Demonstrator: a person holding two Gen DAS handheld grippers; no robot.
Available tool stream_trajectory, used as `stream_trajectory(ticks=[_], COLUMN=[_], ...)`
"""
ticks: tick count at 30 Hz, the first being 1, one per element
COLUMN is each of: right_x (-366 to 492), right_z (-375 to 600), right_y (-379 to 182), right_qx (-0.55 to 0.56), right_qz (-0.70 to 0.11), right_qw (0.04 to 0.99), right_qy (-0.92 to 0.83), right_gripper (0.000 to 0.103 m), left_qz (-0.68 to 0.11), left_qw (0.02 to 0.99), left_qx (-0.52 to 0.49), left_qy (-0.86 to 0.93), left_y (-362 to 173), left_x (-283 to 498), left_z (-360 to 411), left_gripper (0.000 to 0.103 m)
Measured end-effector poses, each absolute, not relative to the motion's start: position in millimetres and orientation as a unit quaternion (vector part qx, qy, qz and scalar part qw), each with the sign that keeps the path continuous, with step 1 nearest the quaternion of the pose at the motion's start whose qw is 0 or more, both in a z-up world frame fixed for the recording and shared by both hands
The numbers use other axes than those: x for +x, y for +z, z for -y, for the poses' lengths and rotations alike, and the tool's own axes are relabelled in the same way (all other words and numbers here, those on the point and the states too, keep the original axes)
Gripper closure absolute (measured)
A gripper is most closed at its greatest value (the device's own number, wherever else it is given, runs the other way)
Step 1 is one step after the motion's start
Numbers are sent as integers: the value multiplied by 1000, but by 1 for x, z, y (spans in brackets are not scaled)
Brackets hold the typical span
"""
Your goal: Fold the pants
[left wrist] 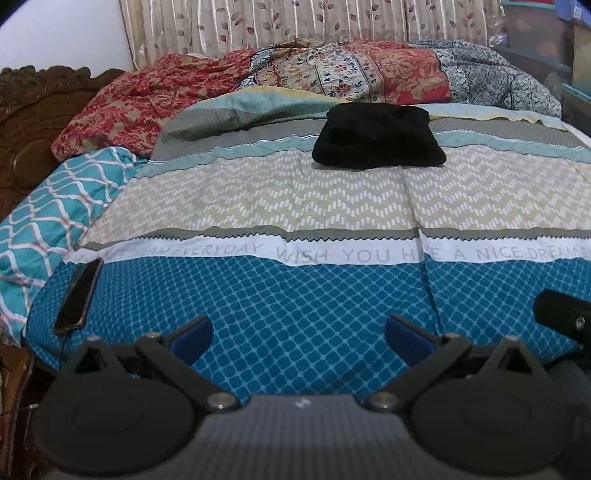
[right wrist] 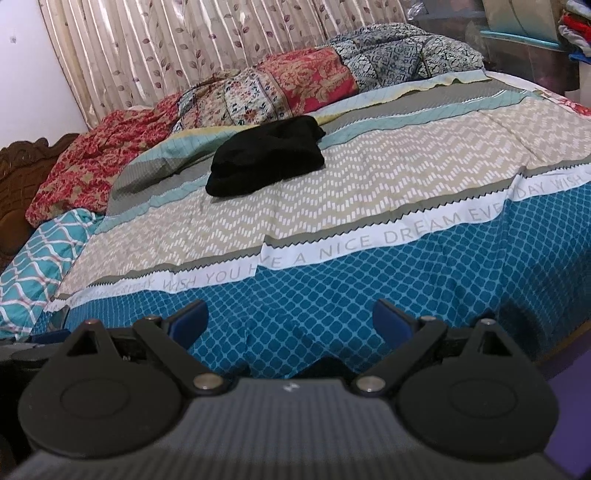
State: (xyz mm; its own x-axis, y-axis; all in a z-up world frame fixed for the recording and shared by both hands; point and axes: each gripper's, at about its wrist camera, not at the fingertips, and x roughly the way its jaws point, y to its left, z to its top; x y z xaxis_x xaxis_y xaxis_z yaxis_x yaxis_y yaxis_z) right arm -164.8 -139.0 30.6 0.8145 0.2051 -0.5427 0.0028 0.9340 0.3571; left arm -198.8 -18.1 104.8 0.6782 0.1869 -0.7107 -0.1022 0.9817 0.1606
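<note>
The black pants (left wrist: 378, 136) lie as a folded bundle on the bed (left wrist: 295, 295), far from both cameras, on the grey and light-teal stripes of the bedspread (left wrist: 258, 199) and just in front of the patterned quilt (left wrist: 351, 74) that is heaped along the curtain (left wrist: 258, 26). In the right wrist view the pants (right wrist: 266, 157) look a little rumpled and sit left of the middle. The left hand-held gripper (left wrist: 298, 338) is open, its two blue-padded fingers (left wrist: 192, 338) are wide apart above the blue diamond part of the bedspread, and it holds nothing. The right hand-held gripper (right wrist: 290, 323) is open in the same way over the near edge of the bed, also with nothing between its fingers (right wrist: 190, 321). Both are well apart from the pants. A dark phone (left wrist: 79, 295) lies at the left edge of the bed, beside a teal pillow (left wrist: 55, 221) with white wavy lines. A white band with grey letters (left wrist: 332, 253) runs across the bedspread between the grippers and the pants. A carved wooden headboard (left wrist: 33, 122) stands at the far left
</note>
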Motion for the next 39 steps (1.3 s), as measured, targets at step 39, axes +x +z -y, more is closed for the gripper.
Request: stream_trajectory(ticks=[39], right_x=[-160], right_z=[131], right_y=[107], right_qx=[111], right_qz=[-238], right_qw=[959], right_qy=[108], right_gripper=[6], left_qz=[-336], left_qw=[937], left_qx=[49], left_qy=[85], left_y=[171], left_x=[-205], left_z=[15], left_gripper=[0])
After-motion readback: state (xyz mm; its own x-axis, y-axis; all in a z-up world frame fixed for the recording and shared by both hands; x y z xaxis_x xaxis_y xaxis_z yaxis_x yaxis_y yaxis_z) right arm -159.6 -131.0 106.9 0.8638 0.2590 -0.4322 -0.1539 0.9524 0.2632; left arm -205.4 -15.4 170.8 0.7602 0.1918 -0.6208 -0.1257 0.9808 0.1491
